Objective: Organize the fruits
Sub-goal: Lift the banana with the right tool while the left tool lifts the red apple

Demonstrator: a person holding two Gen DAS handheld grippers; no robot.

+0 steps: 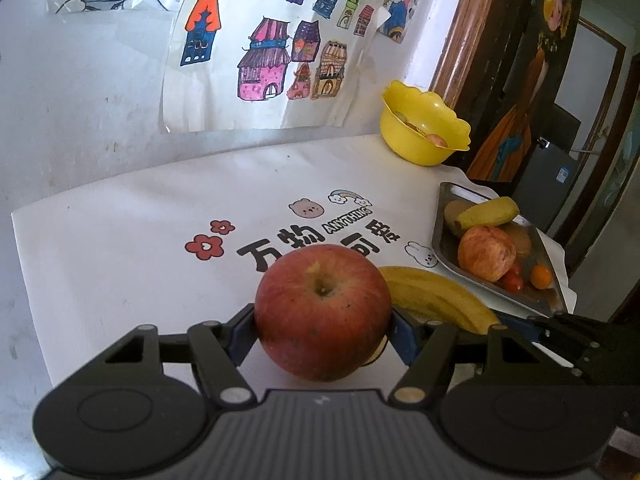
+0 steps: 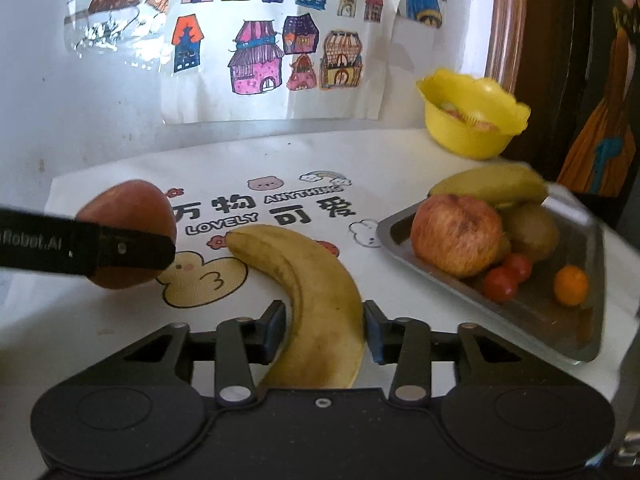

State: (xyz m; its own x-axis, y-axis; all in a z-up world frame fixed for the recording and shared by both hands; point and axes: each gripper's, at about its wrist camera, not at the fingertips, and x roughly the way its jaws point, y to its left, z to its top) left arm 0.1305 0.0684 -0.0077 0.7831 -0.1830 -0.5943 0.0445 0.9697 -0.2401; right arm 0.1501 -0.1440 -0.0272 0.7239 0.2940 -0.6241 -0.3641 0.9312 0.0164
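Observation:
My left gripper [image 1: 323, 328] is shut on a red apple [image 1: 323, 312], its blue pads pressing both sides; the apple also shows in the right wrist view [image 2: 126, 216] with the left finger [image 2: 132, 254] across it. My right gripper [image 2: 325, 330] has its pads against both sides of a yellow banana [image 2: 316, 300] lying on the white printed mat [image 2: 280, 160]. The banana also shows in the left wrist view [image 1: 436, 296]. A steel tray [image 2: 400, 232] at right holds an apple [image 2: 456, 234], a banana [image 2: 492, 184], a kiwi, cherry tomatoes and a small orange fruit.
A yellow bowl [image 1: 424, 128] with fruit pieces stands at the back right by the wall. Children's house drawings hang on the wall behind. A brown door frame [image 1: 472, 32] is at far right. The table edge lies just right of the tray.

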